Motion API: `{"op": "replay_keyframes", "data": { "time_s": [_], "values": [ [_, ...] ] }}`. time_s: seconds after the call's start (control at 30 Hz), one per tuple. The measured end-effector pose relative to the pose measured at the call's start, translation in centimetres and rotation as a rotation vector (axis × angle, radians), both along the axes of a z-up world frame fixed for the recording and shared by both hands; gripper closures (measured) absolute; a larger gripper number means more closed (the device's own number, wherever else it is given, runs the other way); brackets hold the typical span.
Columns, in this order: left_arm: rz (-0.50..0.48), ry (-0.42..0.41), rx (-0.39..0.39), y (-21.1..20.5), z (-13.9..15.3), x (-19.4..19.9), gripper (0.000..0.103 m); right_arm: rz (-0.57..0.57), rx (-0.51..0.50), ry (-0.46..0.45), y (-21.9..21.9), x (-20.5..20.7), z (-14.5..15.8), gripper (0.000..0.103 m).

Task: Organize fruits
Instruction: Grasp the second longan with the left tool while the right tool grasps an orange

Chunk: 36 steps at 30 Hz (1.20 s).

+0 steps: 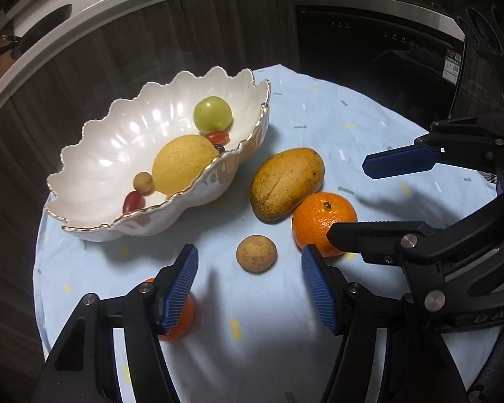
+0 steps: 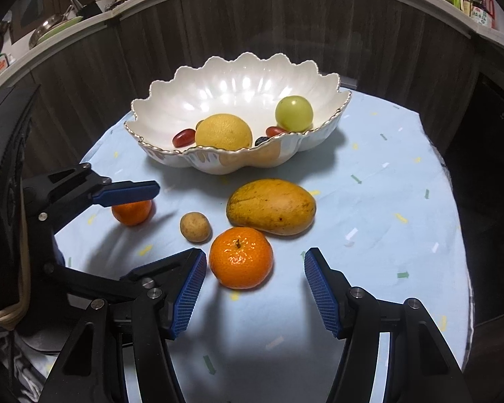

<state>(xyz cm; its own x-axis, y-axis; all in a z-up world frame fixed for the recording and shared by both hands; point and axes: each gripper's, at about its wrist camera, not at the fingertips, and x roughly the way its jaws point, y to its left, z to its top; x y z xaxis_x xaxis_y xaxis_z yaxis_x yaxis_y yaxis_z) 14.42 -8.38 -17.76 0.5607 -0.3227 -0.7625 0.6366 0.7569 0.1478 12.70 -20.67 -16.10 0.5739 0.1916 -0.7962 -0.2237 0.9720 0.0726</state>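
A white scalloped bowl (image 1: 94,154) (image 2: 238,67) holds a yellow citrus (image 1: 181,163), a green fruit (image 1: 213,112), red cherry tomatoes and a small brown fruit. On the cloth lie a mango (image 1: 287,183) (image 2: 271,206), a big orange (image 1: 319,218) (image 2: 241,257), a small brown fruit (image 1: 256,253) (image 2: 195,226) and a small orange (image 1: 181,315) (image 2: 132,211). My left gripper (image 1: 248,275) is open, the brown fruit just ahead between its fingertips, the small orange partly behind its left finger. My right gripper (image 2: 255,265) is open around the big orange, pads apart from it.
A round table under a light-blue patterned cloth (image 2: 386,201) carries everything. Dark wood cabinet fronts (image 2: 285,16) curve behind it, with a counter of dishes and bottles above. A black appliance (image 1: 369,43) stands at the back right. The table edge drops off near both grippers.
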Motion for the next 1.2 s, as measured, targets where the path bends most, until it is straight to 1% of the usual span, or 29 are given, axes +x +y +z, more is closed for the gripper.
{"op": "replay_keyframes", "data": {
  "time_s": [0.13,0.37,0.4,0.5,0.57,0.67,0.8,0.93,1.2],
  "values": [
    [-0.012,0.013,-0.006,0.0,-0.6,0.5,0.048,0.01,0.008,0.012,0.5,0.4,-0.4,0.041],
    [-0.025,0.032,-0.011,-0.2,-1.4,1.0,0.053,0.008,0.03,0.037,0.6,1.2,-1.3,0.041],
    [-0.027,0.034,-0.012,-0.2,-1.5,1.1,0.056,0.008,0.036,0.042,0.5,1.3,-1.5,0.041],
    [-0.031,0.05,-0.012,-0.3,-1.8,1.3,0.058,0.001,0.059,0.063,0.3,1.7,-2.1,0.042],
    [-0.032,0.052,-0.025,-0.2,-1.8,1.3,0.059,-0.008,0.074,0.069,0.0,1.8,-2.4,0.043],
    [-0.031,0.062,-0.033,-0.2,-1.8,1.4,0.063,-0.009,0.105,0.085,-0.2,2.1,-2.8,0.046],
    [-0.035,0.07,-0.04,-0.2,-1.9,1.5,0.072,-0.001,0.13,0.09,-0.3,2.2,-2.9,0.053],
    [-0.033,0.062,-0.038,-0.3,-1.8,1.3,0.075,0.005,0.131,0.086,-0.2,2.0,-2.9,0.055],
    [-0.005,0.069,-0.053,0.0,-1.5,1.0,0.075,0.006,0.126,0.08,-0.1,1.8,-2.5,0.056]
  ]
}}
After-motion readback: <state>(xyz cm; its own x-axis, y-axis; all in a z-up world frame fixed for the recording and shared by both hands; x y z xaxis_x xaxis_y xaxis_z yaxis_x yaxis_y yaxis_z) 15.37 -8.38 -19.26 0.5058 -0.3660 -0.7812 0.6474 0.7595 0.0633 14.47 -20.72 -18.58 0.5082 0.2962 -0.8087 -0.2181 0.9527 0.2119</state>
